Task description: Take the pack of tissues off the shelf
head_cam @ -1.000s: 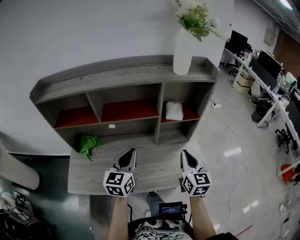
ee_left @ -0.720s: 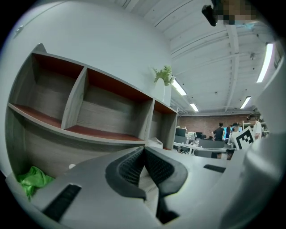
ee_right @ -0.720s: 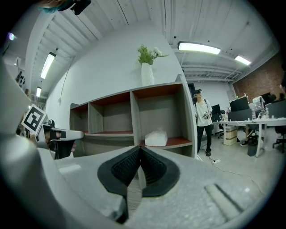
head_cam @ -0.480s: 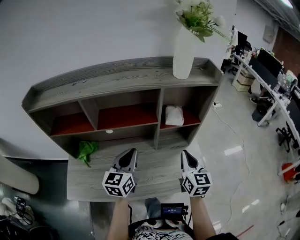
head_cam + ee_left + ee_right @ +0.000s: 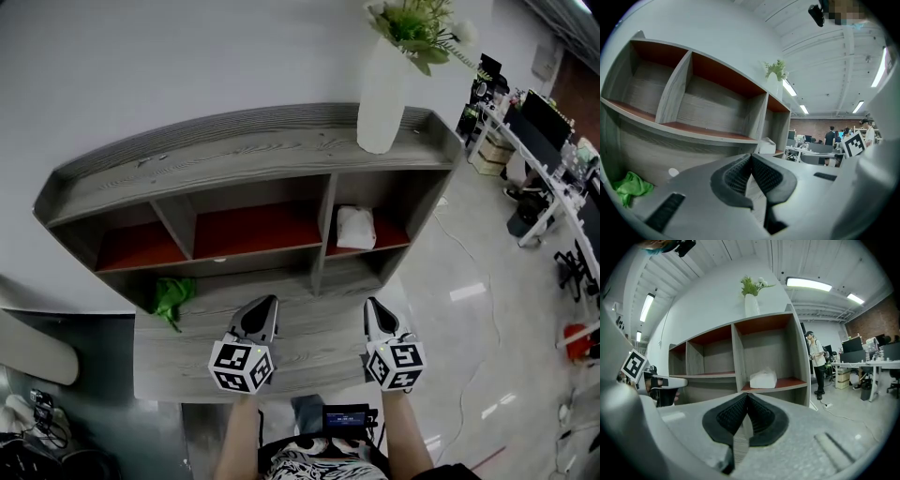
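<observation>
Where the pack of tissues (image 5: 355, 228) sits: right-hand compartment of the shelf (image 5: 234, 155), lying on the red board, nothing touching it as far as seen. Probably soft, so a light squeeze should do.
Vase (image 5: 382, 94): on the shelf top, above that compartment. Judged a risk if the pack is lifted out too high.
Other compartments: bare.
Green cloth (image 5: 173, 292): on the desk (image 5: 309, 352), left side, under the shelf, well apart from the pack.
Right gripper (image 5: 372, 304): over the desk, pointed at the pack's compartment, well short of it. Jaws clenched on nothing. It is the nearer one, so likely to reach, and must open first.
Left gripper (image 5: 265, 302): alongside, jaws likewise pressed together, empty.
Stage: reach not begun.
</observation>
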